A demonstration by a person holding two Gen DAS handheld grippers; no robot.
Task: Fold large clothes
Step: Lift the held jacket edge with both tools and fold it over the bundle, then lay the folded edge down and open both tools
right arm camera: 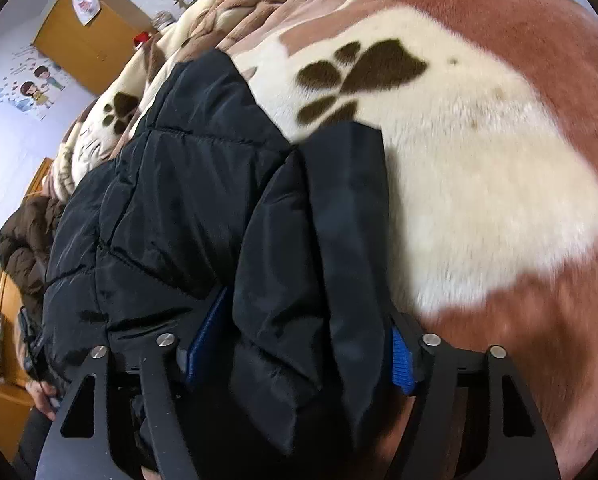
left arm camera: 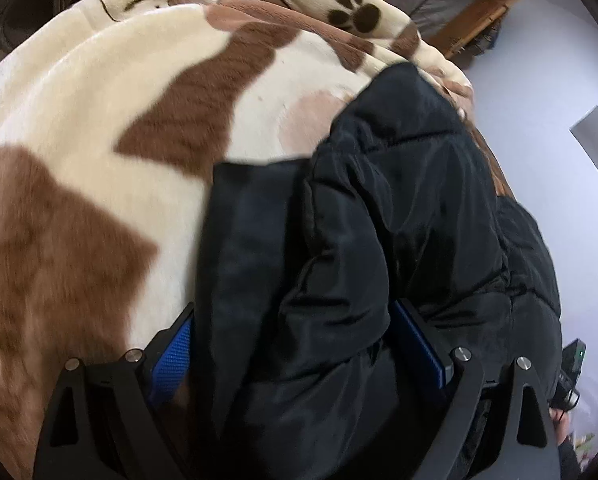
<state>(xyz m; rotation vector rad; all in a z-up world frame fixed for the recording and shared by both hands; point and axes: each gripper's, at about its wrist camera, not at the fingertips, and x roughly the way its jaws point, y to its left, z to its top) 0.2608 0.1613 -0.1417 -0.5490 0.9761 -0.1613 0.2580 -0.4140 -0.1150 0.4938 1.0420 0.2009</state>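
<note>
A black puffer jacket (left arm camera: 379, 200) lies bunched on a cream and brown plush blanket (left arm camera: 99, 120) with paw prints. In the left wrist view, my left gripper (left arm camera: 293, 308) stands wide with a thick fold of the jacket between its blue pads (left arm camera: 175, 344); the pads sit beside the fabric without squeezing it. In the right wrist view the same jacket (right arm camera: 179, 200) rests on the blanket (right arm camera: 479, 200). My right gripper (right arm camera: 307, 308) is also spread wide around a folded edge of it, blue pads (right arm camera: 401, 360) at either side.
A wooden frame (left arm camera: 459, 12) stands past the bed's far edge. A yellow wooden cabinet (right arm camera: 83, 36) and wall stickers (right arm camera: 35, 88) are at the left. A brown puffy garment (right arm camera: 27, 240) lies beside the black jacket. A person's hand (right arm camera: 43, 396) shows low left.
</note>
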